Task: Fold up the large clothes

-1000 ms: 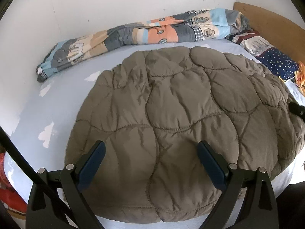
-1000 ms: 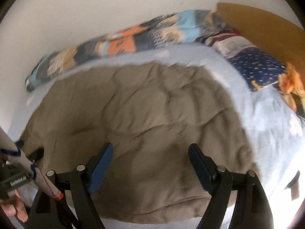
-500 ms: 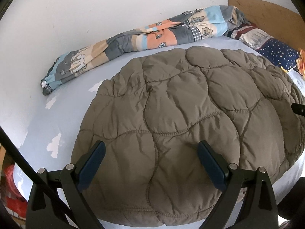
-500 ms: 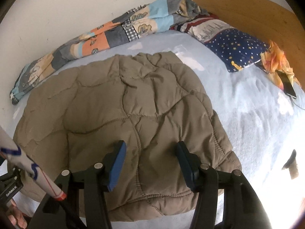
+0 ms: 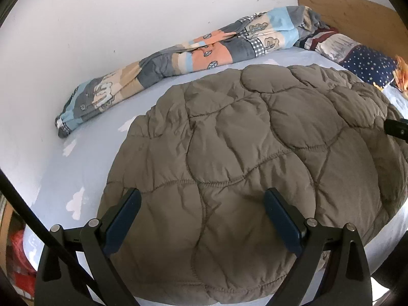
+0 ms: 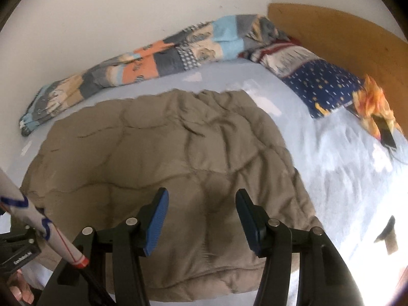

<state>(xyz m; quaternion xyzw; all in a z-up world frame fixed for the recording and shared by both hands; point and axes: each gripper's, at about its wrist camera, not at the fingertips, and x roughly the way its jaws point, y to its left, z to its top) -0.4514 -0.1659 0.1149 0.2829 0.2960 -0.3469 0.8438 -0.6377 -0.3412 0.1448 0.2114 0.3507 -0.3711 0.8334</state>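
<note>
I see a patchwork blanket (image 5: pixel 178 61) bunched along the far wall (image 5: pixel 127 12). A starry pillow (image 6: pixel 323 84) lies far right, by the wooden headboard (image 6: pixel 344 33).

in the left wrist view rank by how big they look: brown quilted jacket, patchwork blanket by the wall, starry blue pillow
1. brown quilted jacket, by far the largest, though it also lies nearest the camera.
2. patchwork blanket, a long roll along the wall.
3. starry blue pillow, smallest, but farthest away and partly hidden behind the jacket, so its true size is unsure.
</note>
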